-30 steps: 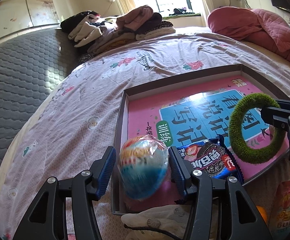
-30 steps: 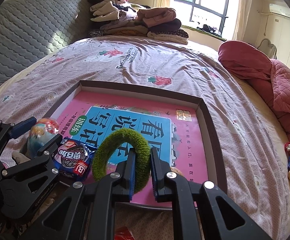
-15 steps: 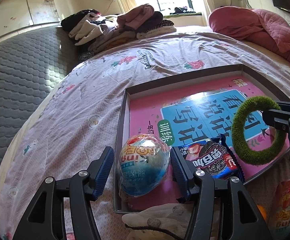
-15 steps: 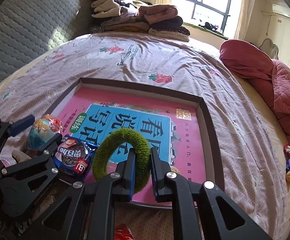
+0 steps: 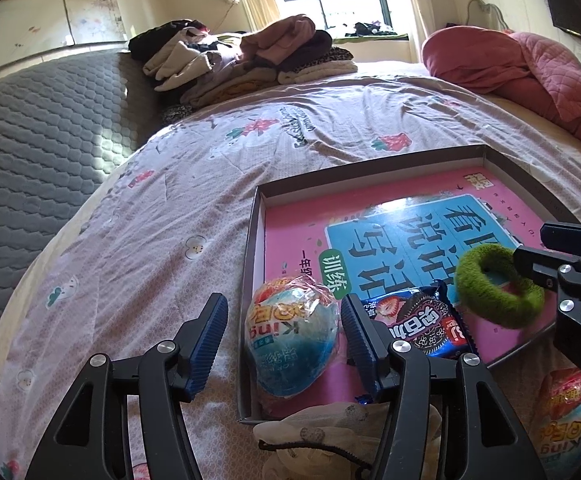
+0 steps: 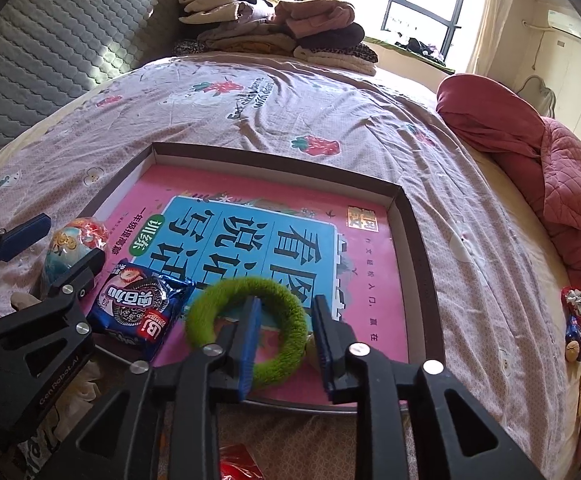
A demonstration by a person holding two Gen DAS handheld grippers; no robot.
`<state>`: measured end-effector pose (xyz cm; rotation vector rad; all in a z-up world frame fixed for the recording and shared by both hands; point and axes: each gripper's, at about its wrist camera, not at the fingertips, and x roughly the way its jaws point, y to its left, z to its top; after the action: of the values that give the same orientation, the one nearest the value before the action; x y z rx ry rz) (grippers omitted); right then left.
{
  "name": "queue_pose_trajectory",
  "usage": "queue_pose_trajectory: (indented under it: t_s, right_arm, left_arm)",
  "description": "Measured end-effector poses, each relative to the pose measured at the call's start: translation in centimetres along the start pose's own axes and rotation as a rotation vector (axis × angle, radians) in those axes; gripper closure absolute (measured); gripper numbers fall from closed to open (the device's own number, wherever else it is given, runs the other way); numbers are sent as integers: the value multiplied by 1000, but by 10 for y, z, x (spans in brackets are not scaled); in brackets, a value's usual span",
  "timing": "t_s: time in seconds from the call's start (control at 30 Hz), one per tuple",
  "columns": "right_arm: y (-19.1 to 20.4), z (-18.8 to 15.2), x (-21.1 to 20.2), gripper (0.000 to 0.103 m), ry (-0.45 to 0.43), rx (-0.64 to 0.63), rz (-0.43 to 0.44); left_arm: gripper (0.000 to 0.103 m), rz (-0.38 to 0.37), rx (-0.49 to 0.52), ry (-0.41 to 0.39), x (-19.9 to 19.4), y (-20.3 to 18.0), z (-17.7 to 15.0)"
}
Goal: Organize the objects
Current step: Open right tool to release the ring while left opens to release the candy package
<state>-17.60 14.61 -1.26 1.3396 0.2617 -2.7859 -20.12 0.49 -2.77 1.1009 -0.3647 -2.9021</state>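
Second egg-shaped snack pack (image 5: 570,420) cut off at bottom-right edge, red wrapper (image 6: 236,466) only partly in view at bottom edge, small items (image 6: 574,328) by the pink quilt (image 6: 570,184) too small to ID, book (image 6: 290,236) fine print unreadable, tray (image 6: 422,280) near rim behind right gripper (image 6: 286,336).

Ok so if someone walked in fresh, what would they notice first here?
Probably the shallow box on the bed with the bright pink and blue book filling it. Next, the fuzzy green ring at the box's near edge, between the right gripper's opening jaws. Then the wrapped egg-shaped treat in the box's near left corner, between the left gripper's jaws.
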Motion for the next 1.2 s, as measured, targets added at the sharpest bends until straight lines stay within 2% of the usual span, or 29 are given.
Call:
queue_pose_trajectory:
  t_s: [0.43, 0.57, 1.2]
  right_arm:
    - [-5, 2, -16, 74, -25, 33, 26]
    - [-6, 2, -25, 74, -38, 41, 32]
    - [-9, -1, -62, 73, -97, 49, 68]
  left_arm:
    - [42, -5, -21, -22, -18, 4, 3]
    - [36, -14, -31, -30, -26, 6, 3]
    - [35, -45, -63, -37, -61, 9, 5]
